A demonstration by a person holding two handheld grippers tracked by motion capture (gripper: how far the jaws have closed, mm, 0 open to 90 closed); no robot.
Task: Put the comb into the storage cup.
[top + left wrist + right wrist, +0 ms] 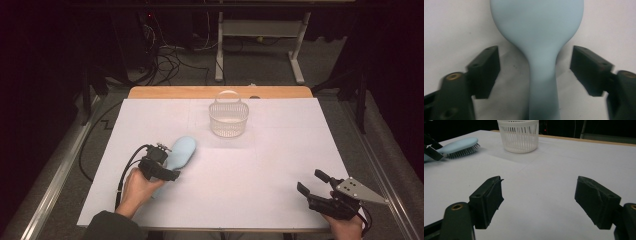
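Left gripper view looks straight down on a pale blue hairbrush (541, 50), its handle running between the spread jaws of the left tool (535, 72) — released, neither pad touching the handle, gaps on both sides. High view puts that left tool (167, 172) over the handle end, brush head (181, 151) pointing ahead of it toward the white basket (229, 120), which stands well ahead and to its right on the bench (280, 150). Looks like early going: reach made, jaws lined up around the handle, no grip yet. Left to do, by best guess — clench, lift, carry to the basket, drop in. Basket appears empty, though hard to tell through the slats.

Right tool (322, 192) rests near the bench's near right corner, jaws wide apart, holding nothing; brush and basket well off to its front left.

Count: one hairbrush, one basket, two tools.
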